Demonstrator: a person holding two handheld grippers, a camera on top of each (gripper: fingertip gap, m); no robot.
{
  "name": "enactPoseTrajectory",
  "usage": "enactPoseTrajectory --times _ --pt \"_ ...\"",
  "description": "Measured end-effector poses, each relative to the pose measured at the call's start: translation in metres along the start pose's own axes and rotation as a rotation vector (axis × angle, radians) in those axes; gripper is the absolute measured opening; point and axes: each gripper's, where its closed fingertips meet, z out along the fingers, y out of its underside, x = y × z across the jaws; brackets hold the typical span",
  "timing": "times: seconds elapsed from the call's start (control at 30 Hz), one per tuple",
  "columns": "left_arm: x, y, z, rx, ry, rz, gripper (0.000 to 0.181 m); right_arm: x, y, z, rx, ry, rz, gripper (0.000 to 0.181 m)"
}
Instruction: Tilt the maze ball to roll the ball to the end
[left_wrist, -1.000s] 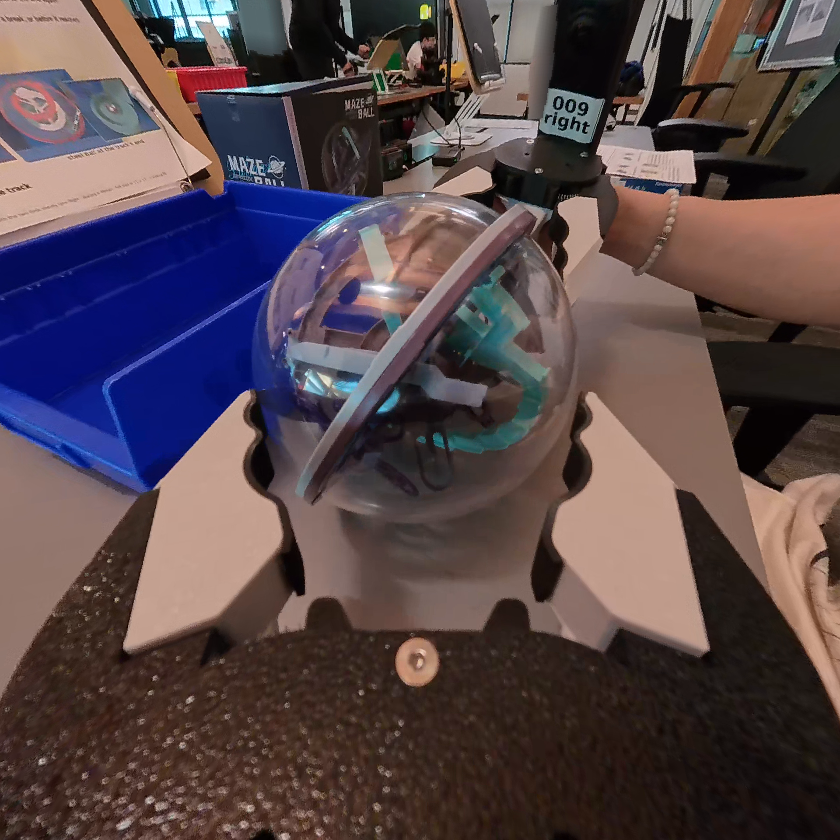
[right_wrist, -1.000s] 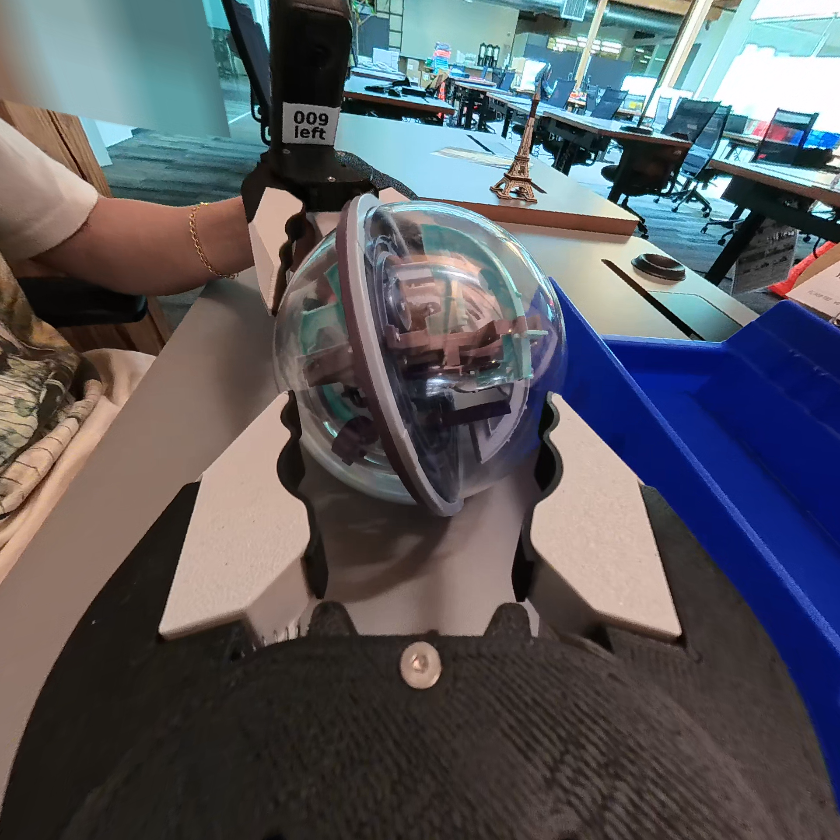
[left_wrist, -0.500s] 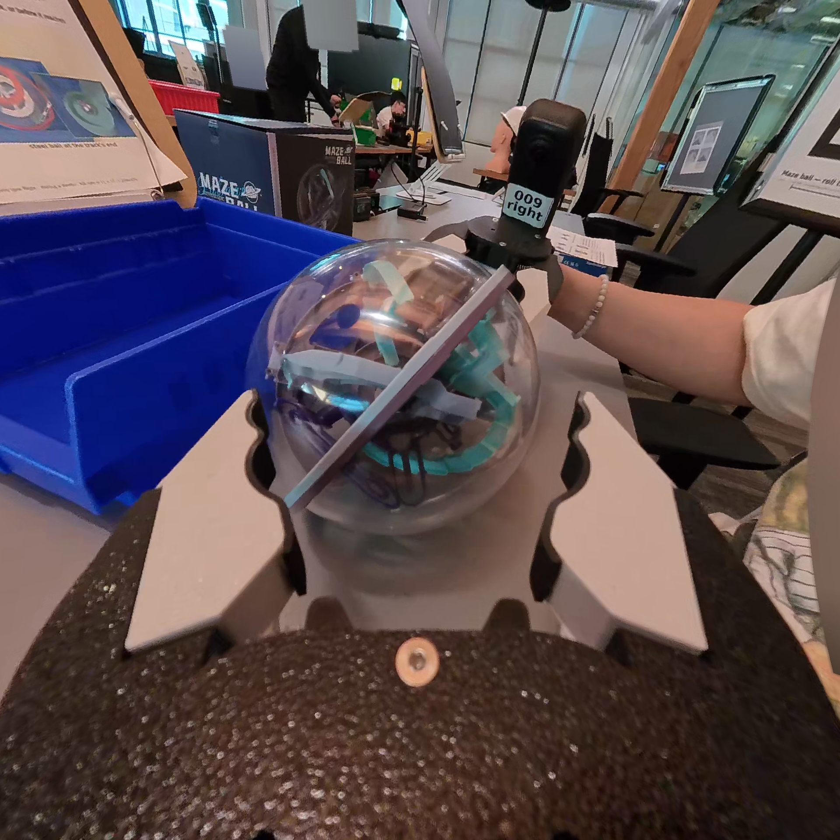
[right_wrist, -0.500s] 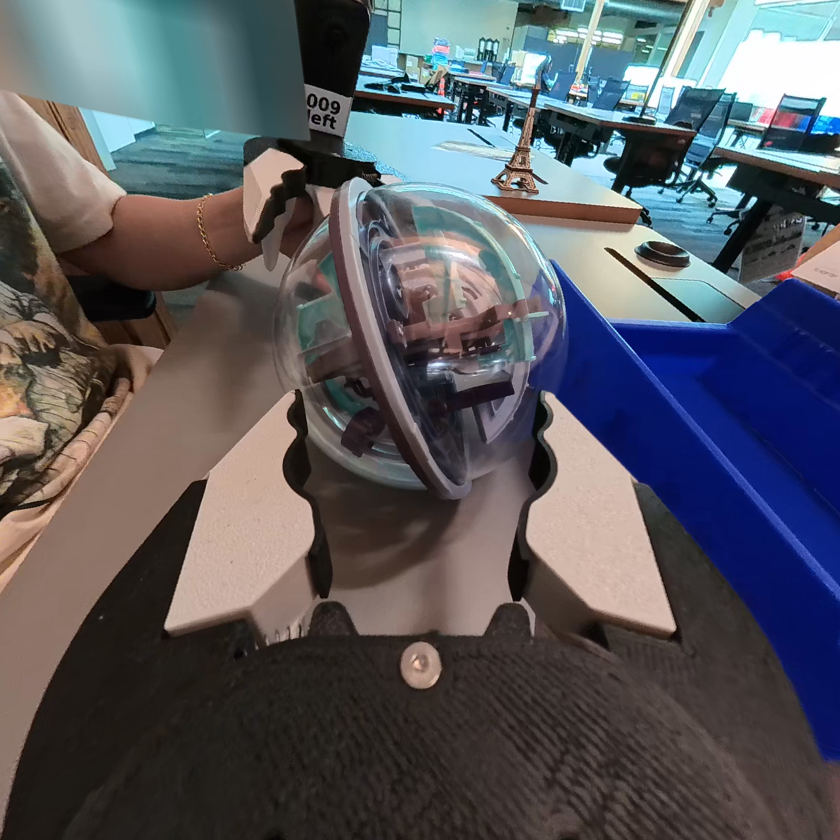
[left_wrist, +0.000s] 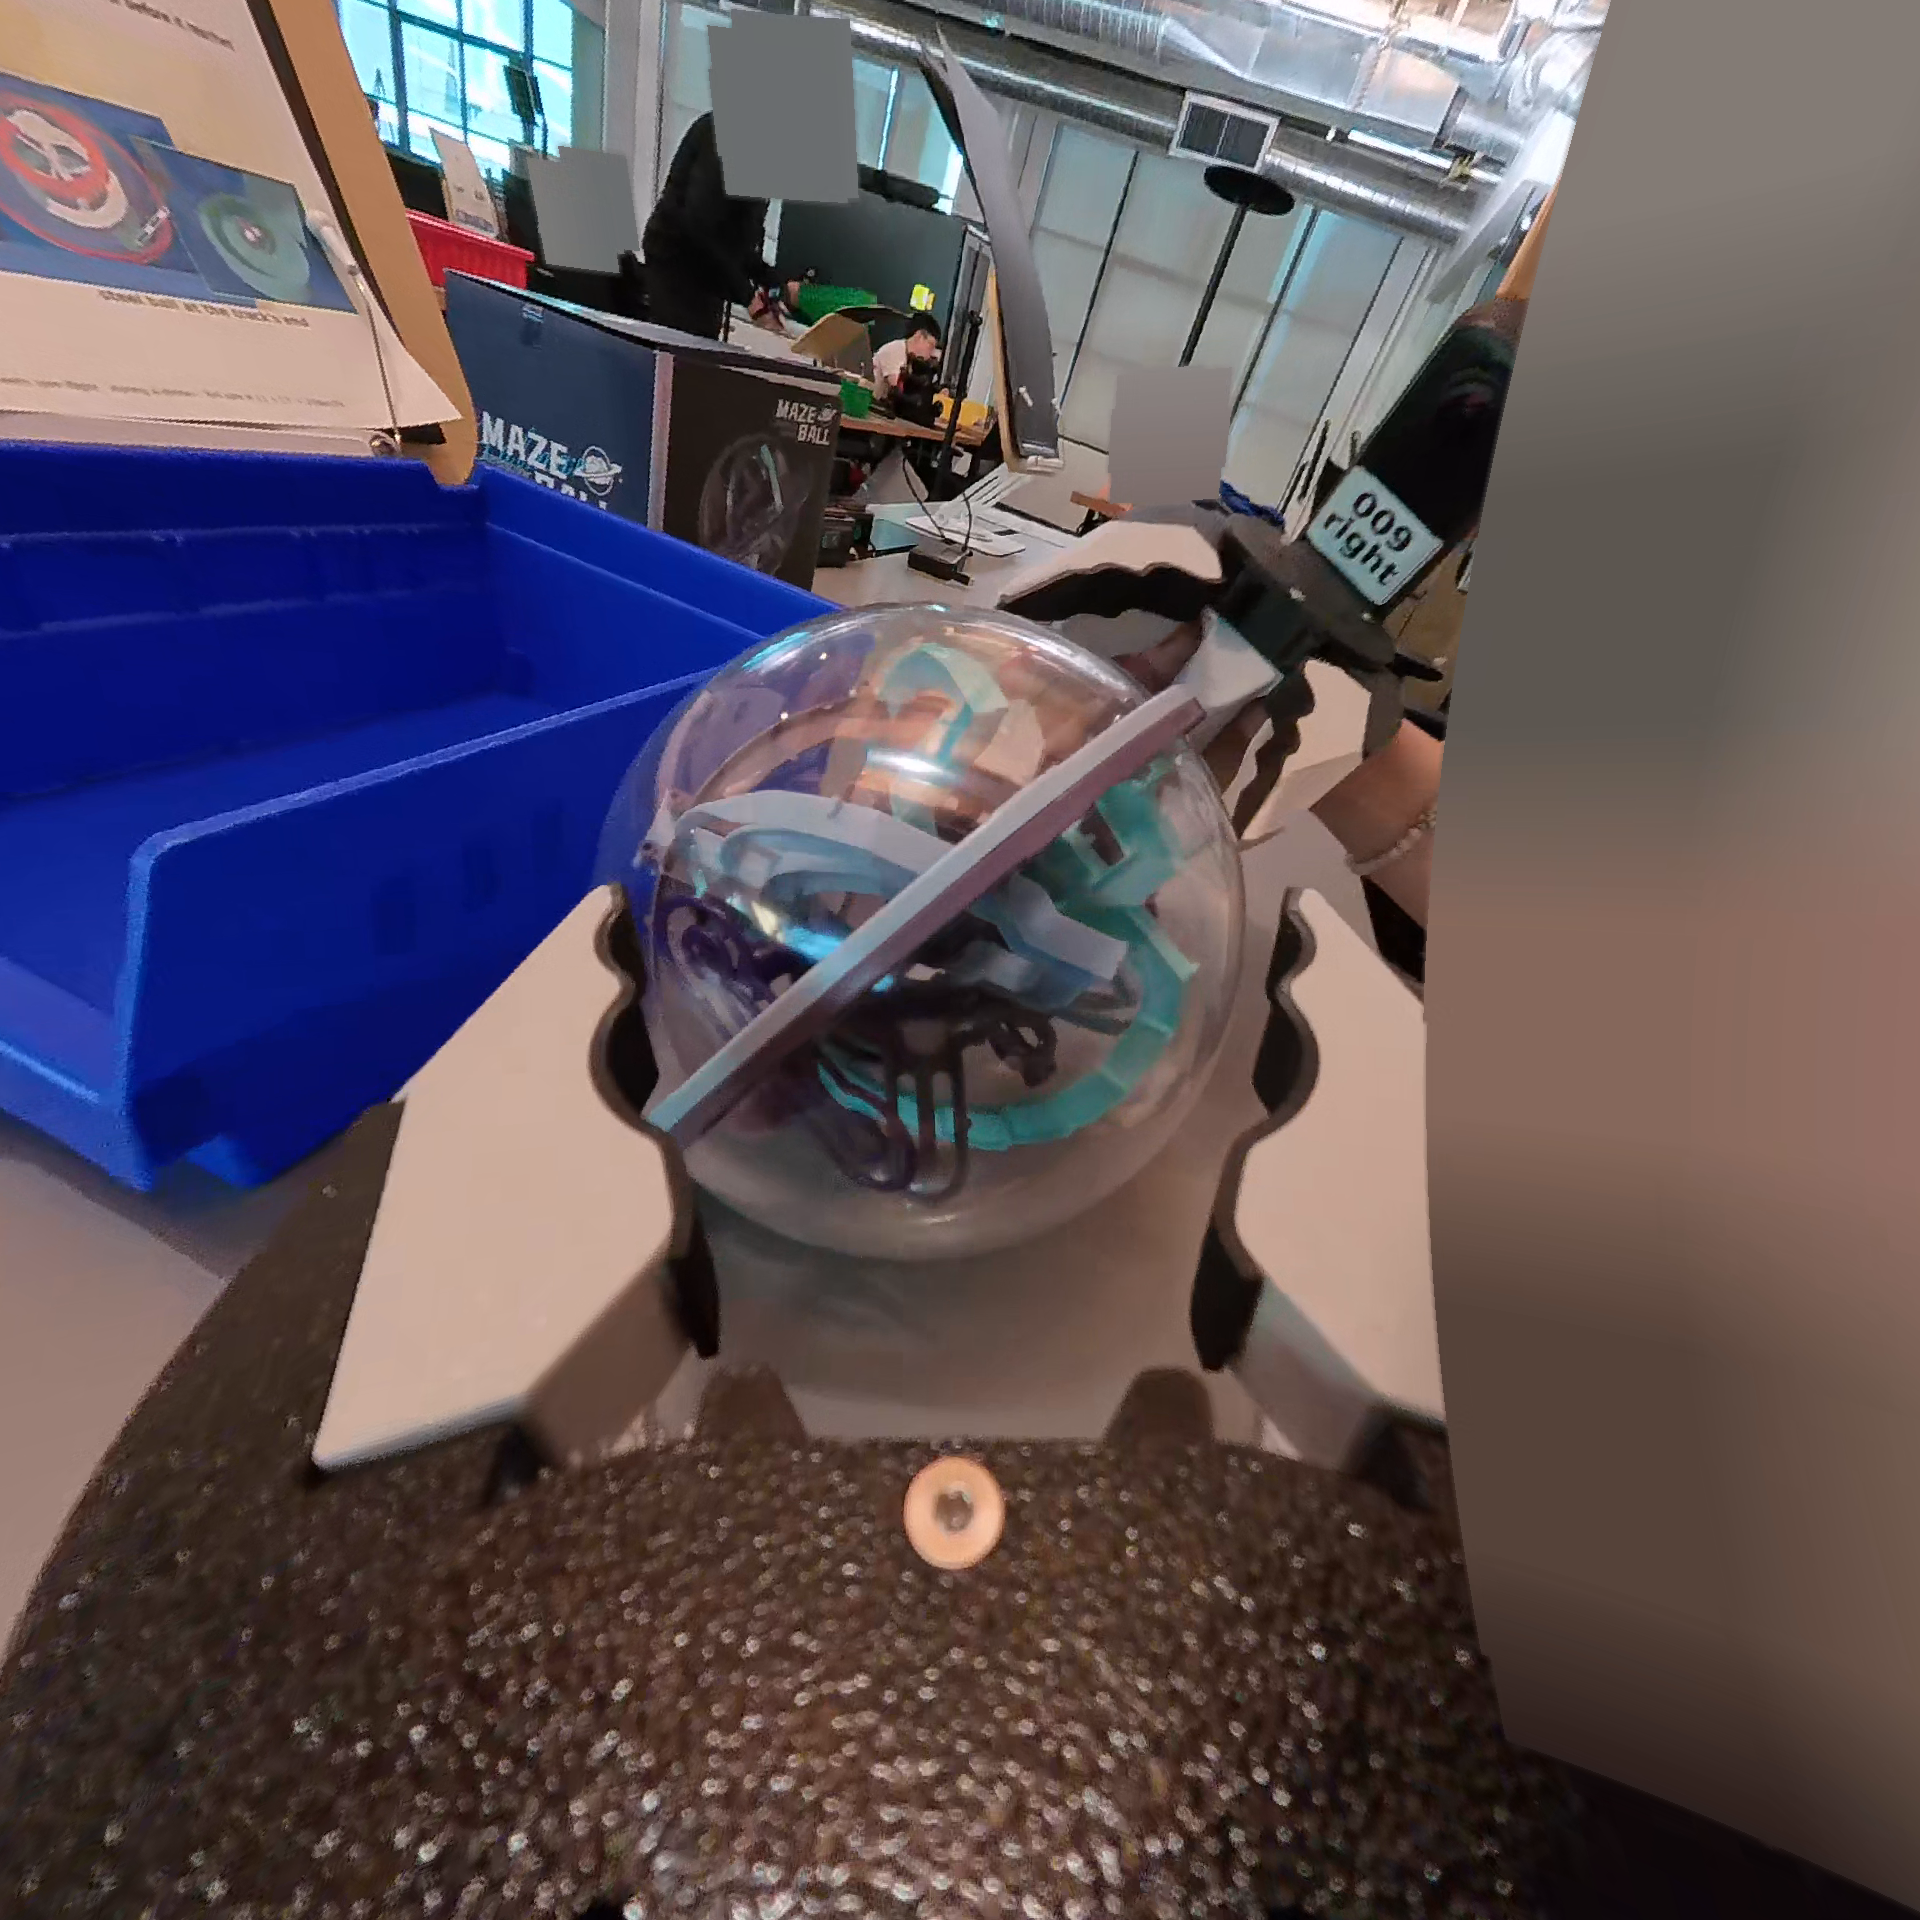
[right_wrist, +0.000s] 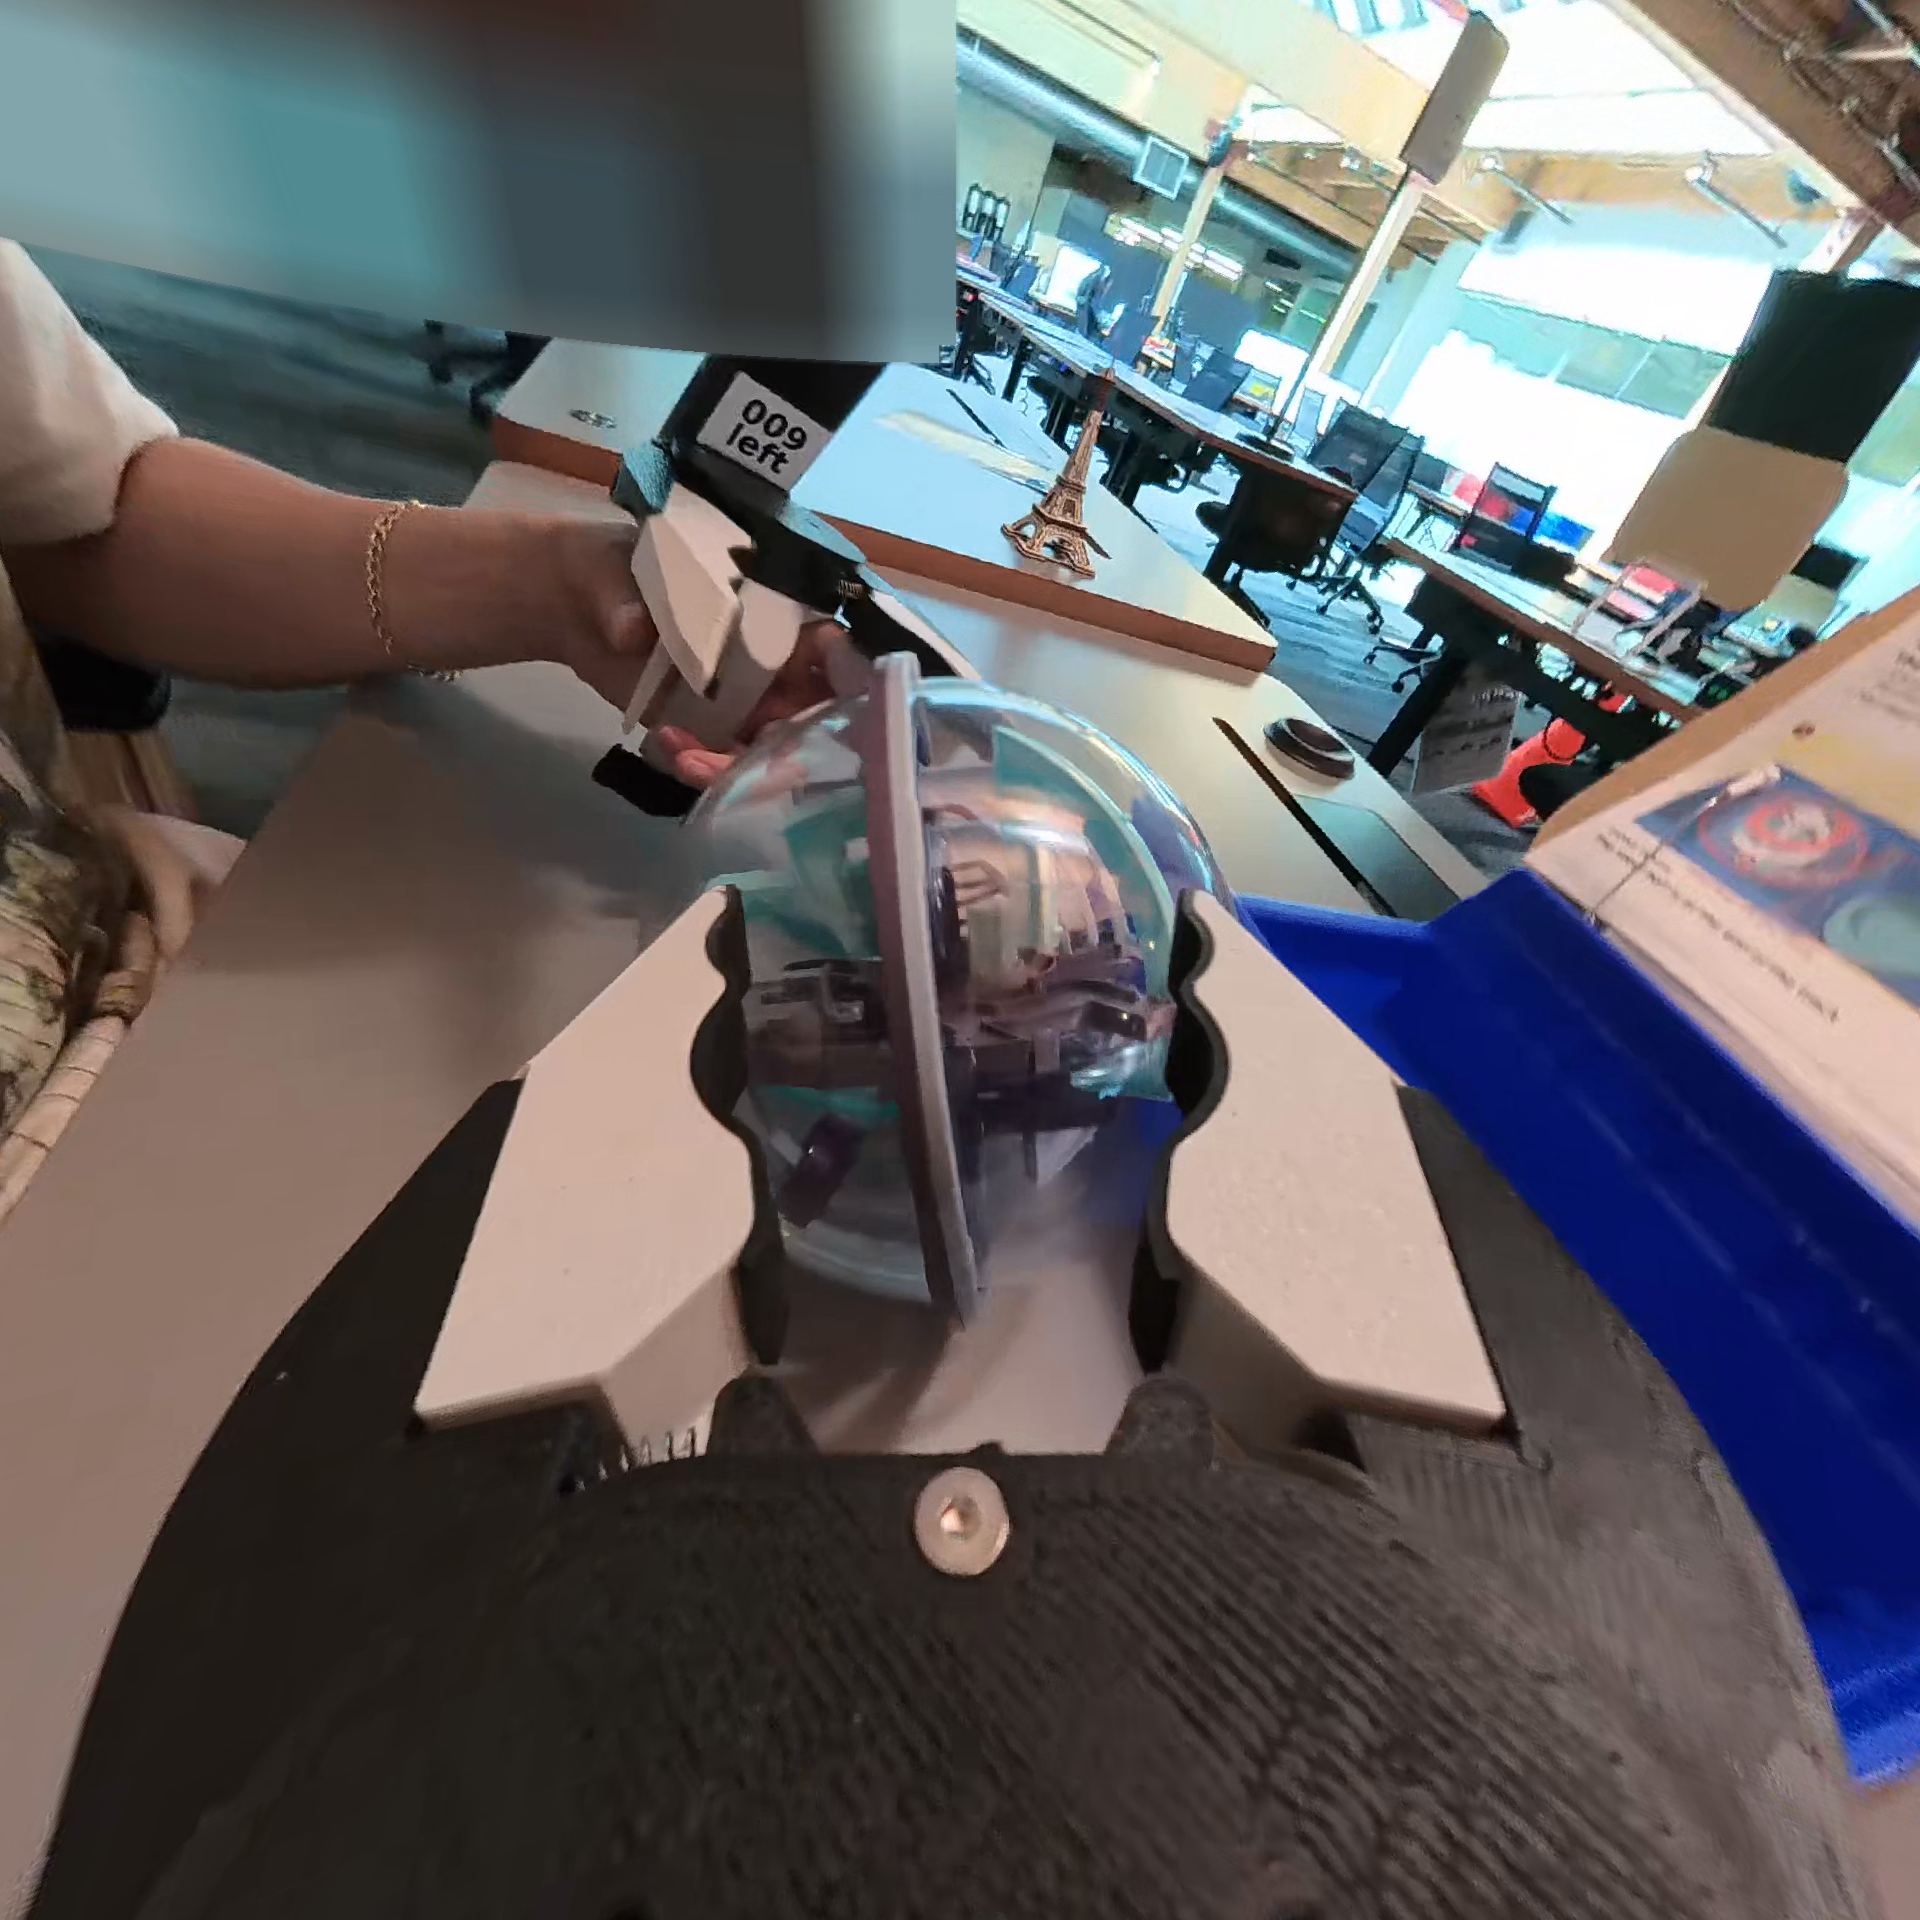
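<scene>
The maze ball (left_wrist: 894, 831) is a clear sphere with a grey ring and teal, purple and brown tracks inside. It sits low over the grey table (left_wrist: 94, 1247). The small ball inside does not show. My left gripper (left_wrist: 951, 935) holds the sphere between its fingertips. The left finger touches it and the right finger is a hair off it. My right gripper (right_wrist: 961, 914) is shut on the sphere (right_wrist: 1039, 831) from the opposite side, with the sphere deep between its fingers. The right gripper also shows in the left wrist view (left_wrist: 1174, 634), tilted, and the left gripper in the right wrist view (right_wrist: 707, 665).
A blue bin (left_wrist: 312, 779) stands close beside the ball, seen also in the right wrist view (right_wrist: 1558, 1091). An instruction sheet on cardboard (left_wrist: 156, 208) and the maze ball's box (left_wrist: 644, 436) stand behind it. A small tower model (right_wrist: 1060, 509) sits farther off. A person's arm (right_wrist: 312, 582) reaches in.
The right gripper has rolled and swung to the right of the ball in the left view. The ball sits deeper between the right fingers. The left gripper has tipped and narrowed slightly.
</scene>
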Motion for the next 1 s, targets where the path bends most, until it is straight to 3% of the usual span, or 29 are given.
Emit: enactPoseTrajectory --times 0.27,0.5,0.6,0.7,1.0 --pt "-0.006 0.009 0.002 -0.051 -0.042 0.061 0.121 0.004 0.002 0.000 0.016 -0.023 0.002 0.067" --pt "-0.022 0.027 0.005 -0.227 -0.079 0.194 0.122 0.012 0.010 -0.005 0.009 -0.006 0.011 0.066" --pt "-0.034 0.027 0.008 -0.264 -0.084 0.195 0.134 0.015 0.017 -0.008 -0.012 0.015 0.009 0.065" --pt "-0.039 0.028 0.012 -0.291 -0.062 0.181 0.142 0.015 0.019 -0.010 -0.015 0.020 0.015 0.066" --pt "-0.032 0.040 0.024 -0.311 -0.008 0.155 0.142 0.020 0.028 -0.005 -0.011 -0.004 0.086 0.080"
